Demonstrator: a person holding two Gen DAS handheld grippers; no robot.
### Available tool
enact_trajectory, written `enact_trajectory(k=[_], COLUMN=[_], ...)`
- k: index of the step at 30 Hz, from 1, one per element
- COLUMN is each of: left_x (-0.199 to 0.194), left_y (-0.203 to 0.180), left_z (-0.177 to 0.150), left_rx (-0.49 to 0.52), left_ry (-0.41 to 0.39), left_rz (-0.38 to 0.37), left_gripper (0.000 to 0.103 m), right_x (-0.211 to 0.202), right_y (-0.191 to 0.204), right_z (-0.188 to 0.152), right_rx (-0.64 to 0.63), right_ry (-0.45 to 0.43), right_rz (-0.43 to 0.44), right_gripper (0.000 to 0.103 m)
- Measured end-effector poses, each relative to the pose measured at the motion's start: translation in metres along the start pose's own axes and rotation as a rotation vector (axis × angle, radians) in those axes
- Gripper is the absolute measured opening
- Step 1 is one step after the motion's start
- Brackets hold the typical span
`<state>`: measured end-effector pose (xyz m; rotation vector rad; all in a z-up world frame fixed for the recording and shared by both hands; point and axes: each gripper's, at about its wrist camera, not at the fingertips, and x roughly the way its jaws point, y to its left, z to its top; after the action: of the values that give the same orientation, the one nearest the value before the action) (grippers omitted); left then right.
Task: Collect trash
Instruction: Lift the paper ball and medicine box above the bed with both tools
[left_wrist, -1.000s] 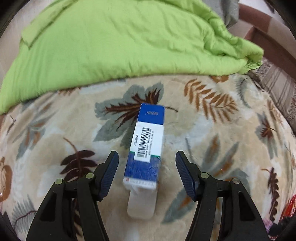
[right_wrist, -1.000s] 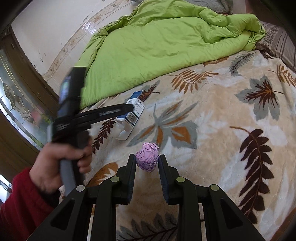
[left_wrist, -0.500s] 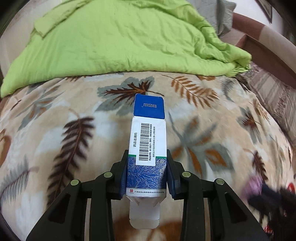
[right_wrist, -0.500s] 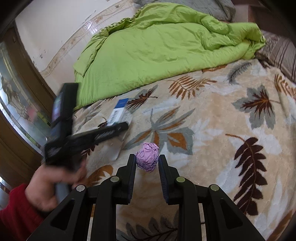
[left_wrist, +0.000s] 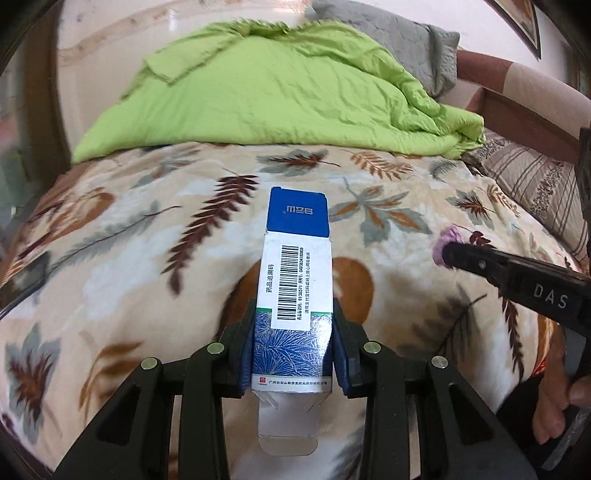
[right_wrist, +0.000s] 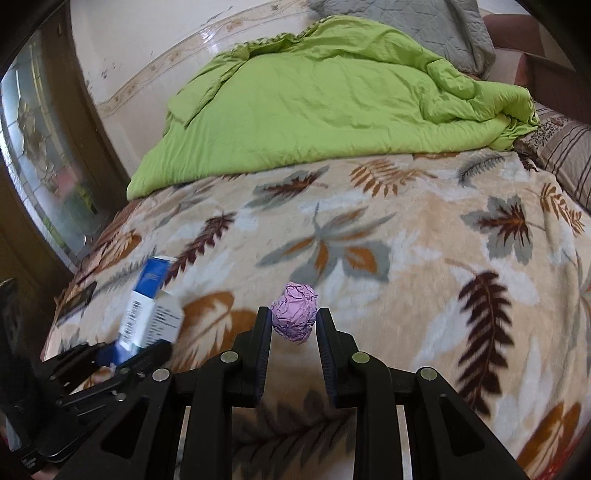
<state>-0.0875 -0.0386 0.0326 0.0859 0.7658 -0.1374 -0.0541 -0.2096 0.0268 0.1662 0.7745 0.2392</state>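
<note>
Carton (left_wrist: 295, 295) clamped lengthwise in left tool (left_wrist: 293, 354), pointing away; right tool (right_wrist: 293, 325) grips paper ball (right_wrist: 294, 317).

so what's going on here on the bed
A person is picking trash off the leaf-patterned blanket with two tools. The left hand-held gripper is clamped on a blue and white carton, its end flaps open. The right hand-held gripper pinches a crumpled purple paper ball.

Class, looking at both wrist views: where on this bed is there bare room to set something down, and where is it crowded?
Free: the leaf-print blanket between the green quilt and the striped pillow. Crowded: the near left corner, where the left hand-held gripper grips the blue box beside the right hand-held gripper and its purple paper ball.
</note>
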Motion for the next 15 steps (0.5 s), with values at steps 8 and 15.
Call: enact_trajectory(k=[8,15], left_x=[-0.01,-0.008], left_y=[0.004,-0.003], left_z=[-0.011,-0.015], left_rx=[0.005,0.038], left_ry=[-0.042,-0.046], left_rz=[0.059,0.063], left_gripper=[0.033,0.034], right_x=[-0.023,-0.02], right_y=[0.024,0.016], right_z=[-0.026,-0.025], right_rx=[-0.104,-0.074], right_ry=[-0.017,-0.008], right_rz=[0.005,-0.008], right_gripper=[0.027,0.027])
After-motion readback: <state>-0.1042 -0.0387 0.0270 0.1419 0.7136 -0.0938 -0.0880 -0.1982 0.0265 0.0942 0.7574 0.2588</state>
